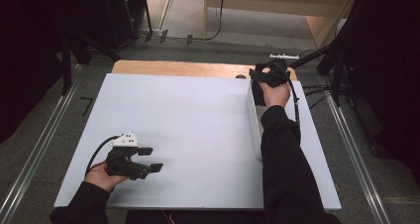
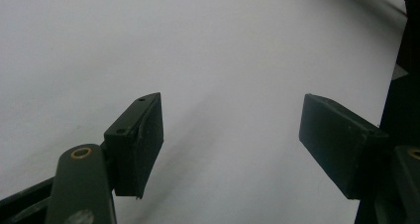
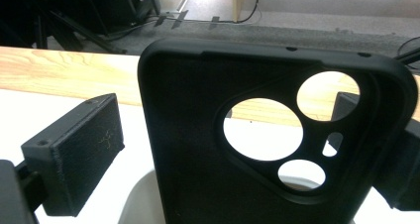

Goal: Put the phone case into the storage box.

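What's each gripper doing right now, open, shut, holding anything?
Left gripper: open, holding nothing, over the white table.
Right gripper: jaws apart around a black phone case; whether they grip it cannot be told.

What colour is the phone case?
Plain black phone case, seen best in the right gripper view.

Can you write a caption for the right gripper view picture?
A black phone case stands between the right gripper's open jaws, above a white tray.
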Motion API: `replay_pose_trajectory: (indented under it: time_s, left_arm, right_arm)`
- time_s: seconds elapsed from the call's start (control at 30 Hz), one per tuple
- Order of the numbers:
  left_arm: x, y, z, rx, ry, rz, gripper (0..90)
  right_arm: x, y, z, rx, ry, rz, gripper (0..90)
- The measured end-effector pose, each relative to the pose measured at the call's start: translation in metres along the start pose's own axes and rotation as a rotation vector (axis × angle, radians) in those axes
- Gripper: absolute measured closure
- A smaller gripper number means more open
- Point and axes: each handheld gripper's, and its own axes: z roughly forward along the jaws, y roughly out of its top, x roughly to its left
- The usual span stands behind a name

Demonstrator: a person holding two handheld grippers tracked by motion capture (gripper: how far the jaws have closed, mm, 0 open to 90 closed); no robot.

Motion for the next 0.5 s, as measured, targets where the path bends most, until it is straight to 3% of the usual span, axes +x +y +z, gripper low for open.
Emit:
replay_pose_trajectory:
  time_s: [0.17, 0.5]
  left_arm:
    - [0.0, 0.0, 0.0, -0.003, 0.0, -0.002, 25.1]
    - [0.0, 0.0, 0.001, -0.001, 0.002, 0.0, 25.1]
  right_arm:
    - [-0.001, 0.002, -0.003, -0.005, -0.022, -0.009, 0.0]
    - [-0.005, 0.012, -0.011, 0.006, -0.011, -0.008, 0.0]
